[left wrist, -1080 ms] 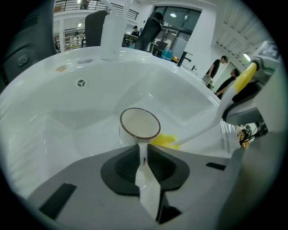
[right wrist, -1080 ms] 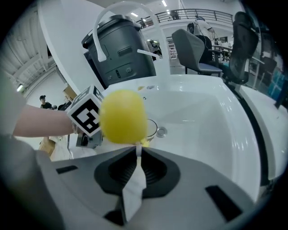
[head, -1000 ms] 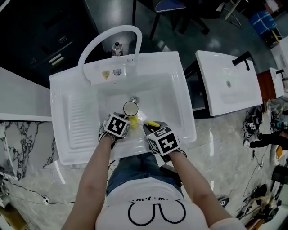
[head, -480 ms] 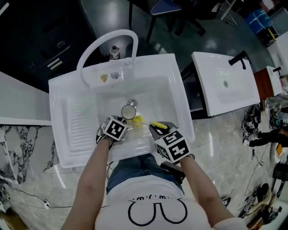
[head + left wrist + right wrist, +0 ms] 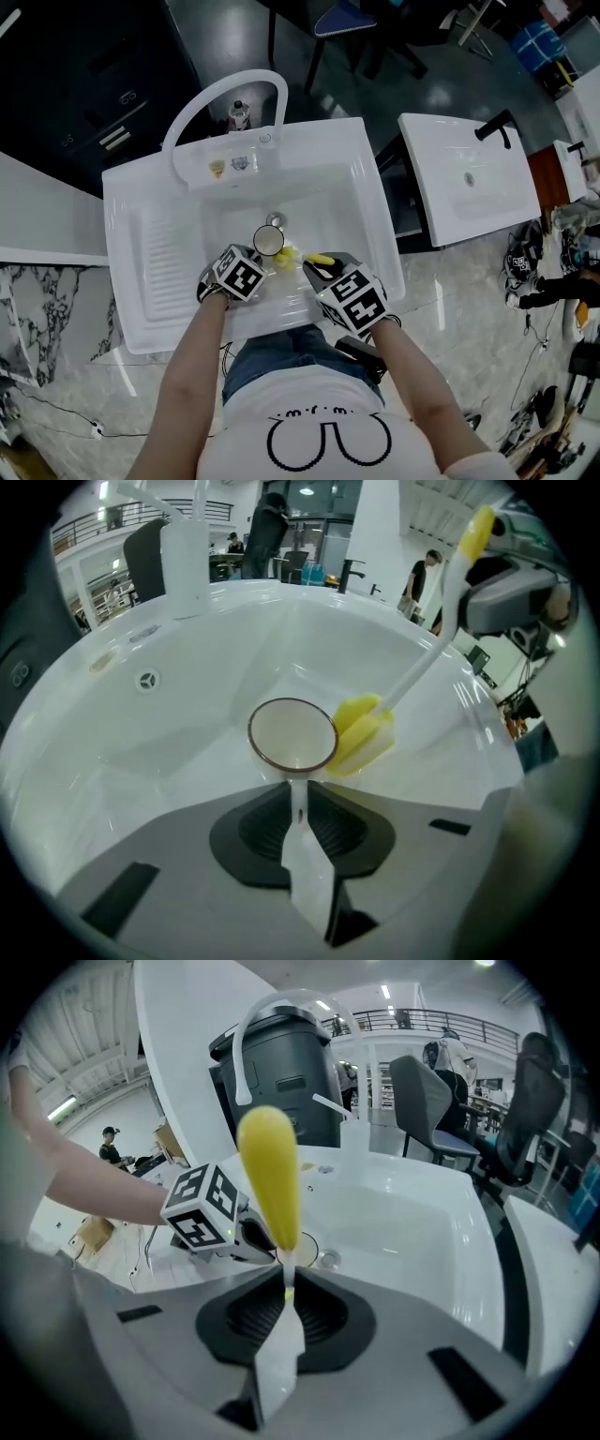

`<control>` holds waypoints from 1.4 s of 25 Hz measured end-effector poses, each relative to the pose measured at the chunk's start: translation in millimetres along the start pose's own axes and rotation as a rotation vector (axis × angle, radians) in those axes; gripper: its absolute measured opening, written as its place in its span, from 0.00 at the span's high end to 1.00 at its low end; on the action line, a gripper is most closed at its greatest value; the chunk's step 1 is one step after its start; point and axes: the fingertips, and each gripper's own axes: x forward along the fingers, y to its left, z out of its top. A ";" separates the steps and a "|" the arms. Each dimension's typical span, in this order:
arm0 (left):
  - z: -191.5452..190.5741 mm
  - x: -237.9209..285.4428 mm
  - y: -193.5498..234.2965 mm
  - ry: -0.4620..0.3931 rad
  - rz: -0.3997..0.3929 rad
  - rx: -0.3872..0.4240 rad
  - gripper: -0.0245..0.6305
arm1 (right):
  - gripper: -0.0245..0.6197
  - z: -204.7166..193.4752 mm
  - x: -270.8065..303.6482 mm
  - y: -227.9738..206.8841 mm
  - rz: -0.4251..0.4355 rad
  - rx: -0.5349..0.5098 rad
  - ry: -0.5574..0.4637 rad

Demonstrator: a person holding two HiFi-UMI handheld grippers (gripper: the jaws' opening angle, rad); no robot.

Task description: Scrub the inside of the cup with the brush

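Head view: I see the cup (image 5: 269, 241) held low in the white sink (image 5: 337, 187), near the drain (image 5: 275, 219), with the brush (image 5: 286, 255) right beside it.

Left gripper view: my left tongs (image 5: 298, 799) are clamped on the cup's near wall. The cup is empty. The yellow sponge sits just outside its rim.

Right gripper view: my right tongs (image 5: 286, 1288) are clamped on the brush's thin stem.

I think this is the scrubbing step. Next, the sponge must go down inside the cup.

We see a glossy white sink (image 5: 356, 187), smooth like glazed ceramic, a shiny cup (image 5: 292, 733), a brush (image 5: 364, 731) with a matt spongy head and smooth plastic handle, and a polished marble-patterned counter (image 5: 450, 281).
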 end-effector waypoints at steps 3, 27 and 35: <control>-0.6 0.4 1.3 0.013 0.021 0.097 0.86 | 0.90 -2.7 15.2 0.6 0.013 -0.045 0.019; 0.9 3.8 8.4 0.075 0.117 0.494 0.86 | 0.90 16.5 -22.1 -7.3 0.025 -0.328 -0.074; 2.1 3.3 6.7 0.081 0.139 0.547 0.86 | 0.90 9.9 18.1 -9.0 0.072 -0.483 -0.007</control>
